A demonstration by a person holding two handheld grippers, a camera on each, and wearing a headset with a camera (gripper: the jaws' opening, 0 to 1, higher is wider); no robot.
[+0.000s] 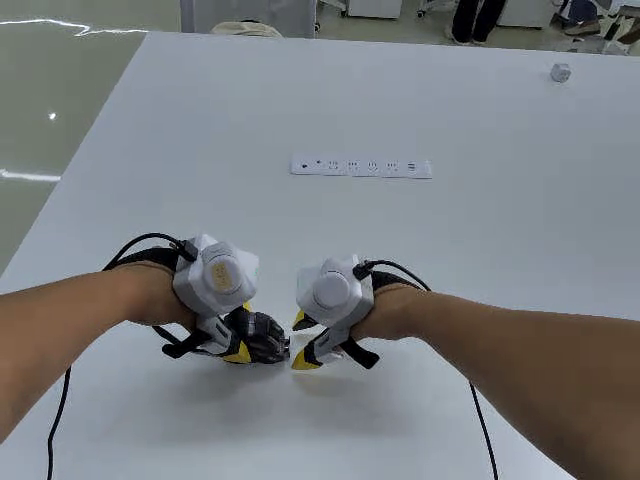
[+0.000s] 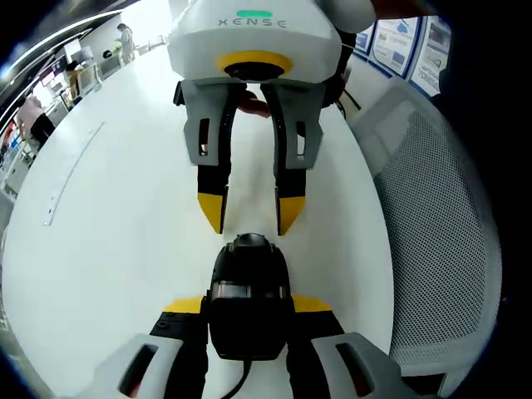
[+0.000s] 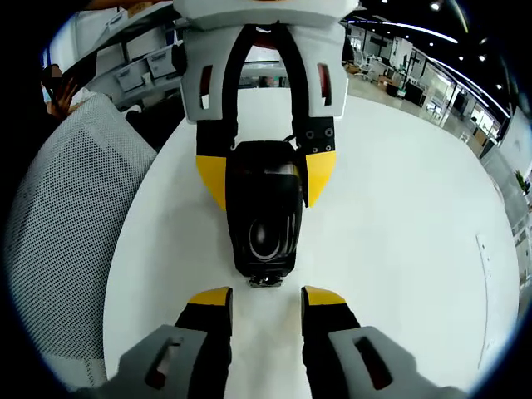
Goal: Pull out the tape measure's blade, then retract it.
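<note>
Tape measure point(image 3: 264, 220) clamped in left gripper point(image 2: 249, 304), long axis and blade tab point(image 3: 266, 281) pointing straight at right gripper point(image 3: 266, 299), whose jaws stand open just short of it.

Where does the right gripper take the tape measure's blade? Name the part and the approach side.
Best bet: pinch the metal end hook at the low front edge of the tape measure, coming straight in from the front with the right gripper. The hook juts toward its open jaws, and the left gripper clamps the case's sides, leaving that end free.
</note>
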